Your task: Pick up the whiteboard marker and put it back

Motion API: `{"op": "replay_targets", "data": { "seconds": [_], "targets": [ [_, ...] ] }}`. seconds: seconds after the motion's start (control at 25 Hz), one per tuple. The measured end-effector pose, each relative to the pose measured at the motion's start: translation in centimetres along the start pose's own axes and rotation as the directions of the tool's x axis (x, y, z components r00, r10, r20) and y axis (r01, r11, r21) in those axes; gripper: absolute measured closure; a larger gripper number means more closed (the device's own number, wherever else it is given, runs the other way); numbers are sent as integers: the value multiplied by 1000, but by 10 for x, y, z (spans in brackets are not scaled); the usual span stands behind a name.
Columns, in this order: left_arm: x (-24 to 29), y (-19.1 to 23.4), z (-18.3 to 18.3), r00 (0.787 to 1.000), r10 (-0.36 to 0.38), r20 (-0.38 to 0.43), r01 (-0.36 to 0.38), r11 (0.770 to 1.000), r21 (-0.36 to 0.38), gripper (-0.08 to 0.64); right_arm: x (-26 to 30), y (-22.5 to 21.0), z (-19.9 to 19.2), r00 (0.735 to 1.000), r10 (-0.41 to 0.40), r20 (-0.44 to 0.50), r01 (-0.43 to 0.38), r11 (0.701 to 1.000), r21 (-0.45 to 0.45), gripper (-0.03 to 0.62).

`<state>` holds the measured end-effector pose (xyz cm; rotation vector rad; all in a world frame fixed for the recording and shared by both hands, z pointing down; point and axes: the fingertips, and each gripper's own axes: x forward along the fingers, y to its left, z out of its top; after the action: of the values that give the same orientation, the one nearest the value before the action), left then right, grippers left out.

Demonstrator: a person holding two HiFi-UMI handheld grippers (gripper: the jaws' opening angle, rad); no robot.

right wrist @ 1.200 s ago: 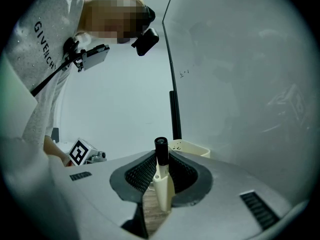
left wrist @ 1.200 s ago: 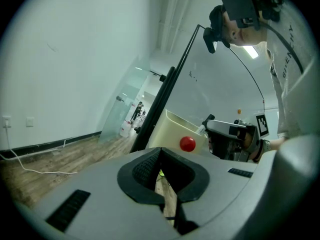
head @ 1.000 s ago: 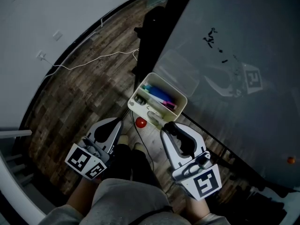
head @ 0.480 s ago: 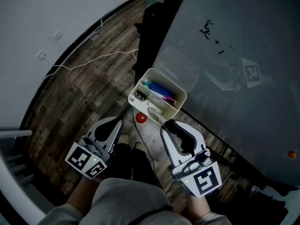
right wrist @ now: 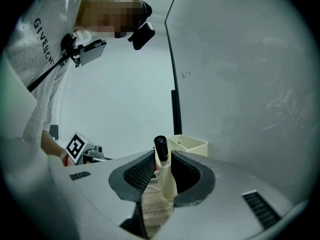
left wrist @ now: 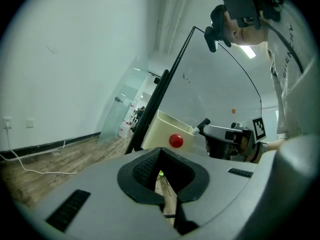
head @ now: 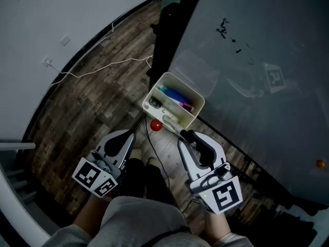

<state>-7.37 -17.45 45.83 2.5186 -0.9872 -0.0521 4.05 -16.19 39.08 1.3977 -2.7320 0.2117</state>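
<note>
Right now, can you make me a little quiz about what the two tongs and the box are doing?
1. True or false: the left tongs hold the whiteboard marker.
2. What colour is the round thing on the side of the cream box? A blue, B red, C green.
3. Fill in: the marker's cap is ____.
Key: 1 false, the right tongs grip it, and the left tongs are shut on nothing. 2 B. 3 black.
</note>
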Motion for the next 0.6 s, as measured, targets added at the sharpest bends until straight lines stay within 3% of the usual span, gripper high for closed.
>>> {"op": "replay_targets", "data": {
  "seconds": [0.48,0.6],
  "targets": [
    [-6,-22,-1,1000,16,19,-16,1000,24,545,-22,4,-5,1000,13,-10,-13,1000,-27,497],
    [-9,-35,3,999,17,38,-19,999,37,545,-32,7,-4,1000,25,-14,-26,999,-40,535]
  ]
}}
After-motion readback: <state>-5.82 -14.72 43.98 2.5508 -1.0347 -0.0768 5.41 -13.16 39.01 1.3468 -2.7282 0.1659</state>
